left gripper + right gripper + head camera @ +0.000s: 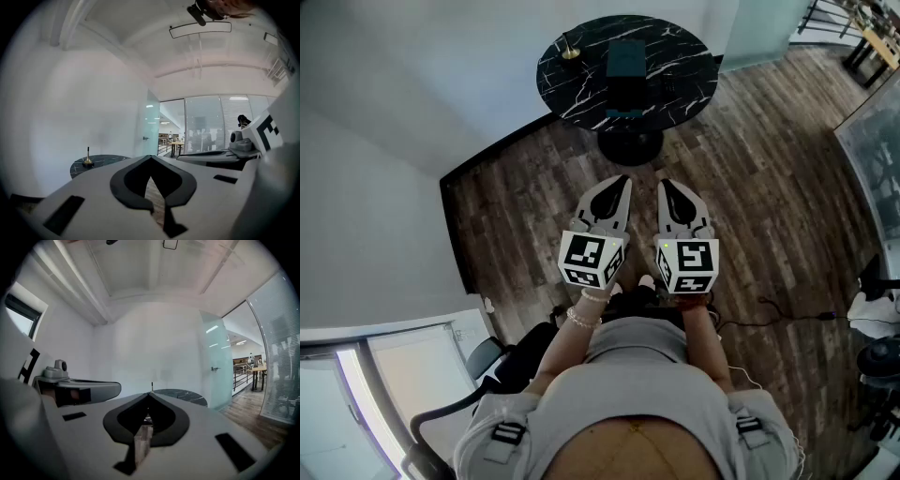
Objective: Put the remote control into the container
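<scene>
A round black marble table (581, 80) stands ahead on the wood floor. On it sits a dark teal box-like container (625, 70). Just right of the box lies a slim dark thing (665, 86), too dim to tell whether it is the remote control. My left gripper (621, 180) and right gripper (667, 185) are held side by side at waist height, short of the table and pointing towards it. Both have their jaws together with nothing between them. The left gripper view shows its closed tips (150, 157), and the right gripper view shows the same (149, 393).
A small brass stand (570, 52) is on the table's left edge. White walls run along the left, with a glass partition (877, 141) at the right. A dark chair (478, 375) is behind me at the lower left. Cables (787, 314) and dark gear lie on the floor at the right.
</scene>
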A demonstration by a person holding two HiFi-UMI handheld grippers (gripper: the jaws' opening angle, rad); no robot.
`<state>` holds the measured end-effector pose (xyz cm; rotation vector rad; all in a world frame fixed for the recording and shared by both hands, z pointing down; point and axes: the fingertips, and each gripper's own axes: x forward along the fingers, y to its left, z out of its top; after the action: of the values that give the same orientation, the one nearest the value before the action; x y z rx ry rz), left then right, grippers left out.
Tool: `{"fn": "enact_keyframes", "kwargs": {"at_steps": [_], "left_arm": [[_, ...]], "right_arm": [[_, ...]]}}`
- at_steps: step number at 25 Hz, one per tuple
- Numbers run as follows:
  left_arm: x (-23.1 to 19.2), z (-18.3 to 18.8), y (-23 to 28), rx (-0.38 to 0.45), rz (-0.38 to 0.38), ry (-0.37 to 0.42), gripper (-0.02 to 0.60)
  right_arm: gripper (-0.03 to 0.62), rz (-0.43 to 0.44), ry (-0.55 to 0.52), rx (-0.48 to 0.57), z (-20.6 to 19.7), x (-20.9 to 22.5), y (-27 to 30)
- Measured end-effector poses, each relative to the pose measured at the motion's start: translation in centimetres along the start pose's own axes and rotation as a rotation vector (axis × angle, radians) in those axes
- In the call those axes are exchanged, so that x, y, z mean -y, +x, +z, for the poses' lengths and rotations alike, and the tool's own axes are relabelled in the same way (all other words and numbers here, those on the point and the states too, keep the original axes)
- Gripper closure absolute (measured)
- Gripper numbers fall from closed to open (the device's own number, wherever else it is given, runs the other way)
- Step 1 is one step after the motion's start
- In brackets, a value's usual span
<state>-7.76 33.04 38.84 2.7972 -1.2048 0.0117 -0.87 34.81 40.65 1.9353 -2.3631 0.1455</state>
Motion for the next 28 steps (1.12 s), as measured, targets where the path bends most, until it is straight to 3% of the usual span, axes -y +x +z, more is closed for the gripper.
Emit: {"fn": "enact_keyframes", "kwargs": {"at_steps": [28], "left_arm": [[1.7,-0.6,1.5,-0.004,0.032,-0.027,0.580]], "right_arm": [[0.583,0.040,0.015,0.008,-0.1,2.5,0.0]]}}
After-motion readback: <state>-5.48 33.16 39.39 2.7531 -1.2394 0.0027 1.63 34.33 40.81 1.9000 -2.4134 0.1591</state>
